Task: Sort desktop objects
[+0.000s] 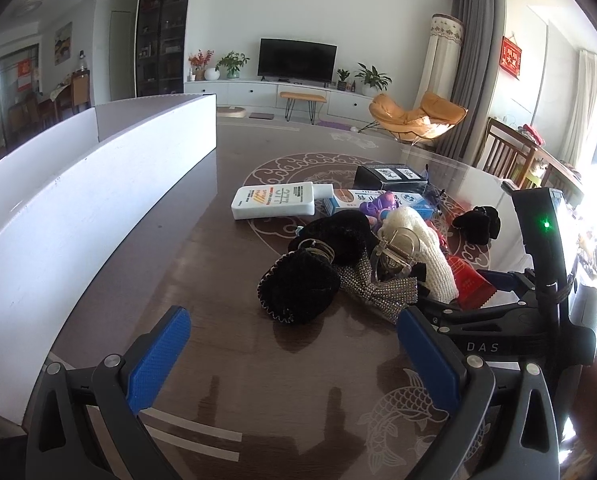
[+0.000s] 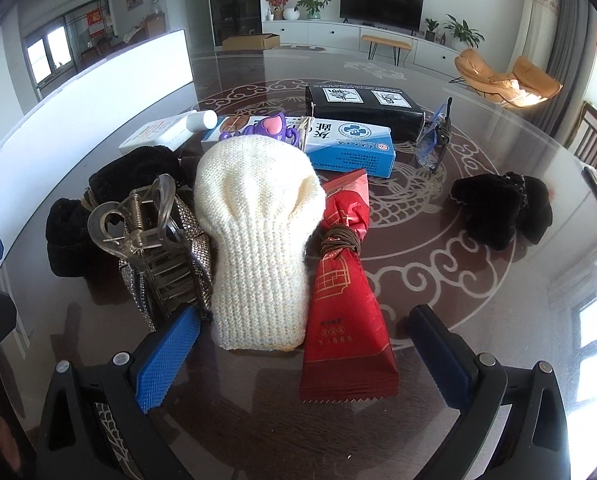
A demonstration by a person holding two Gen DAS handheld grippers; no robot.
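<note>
Nothing had been picked yet, by the look of it: the sorting seemed at its opening step. The right gripper (image 2: 302, 354) stood with its jaws spread wide and empty, the near ends of the cream knitted piece (image 2: 256, 236) and the red snack packet (image 2: 344, 312) lying between its fingers. The left gripper (image 1: 294, 354) was likewise open and empty, just short of a black velvet scrunchie (image 1: 298, 290) at the near left edge of the pile.

The next move probably called for closing on one item alone, since the knit, the packet and the clear claw clip (image 2: 138, 224) touched or overlapped.

Only the left wrist view showed the white tray (image 1: 90, 184) running along the table's left side, a likely destination. Only the right wrist view showed the brown band (image 2: 340, 240) wrapped around the packet, and the blue medicine box (image 2: 350, 148) and black box (image 2: 362, 106) plainly.
</note>
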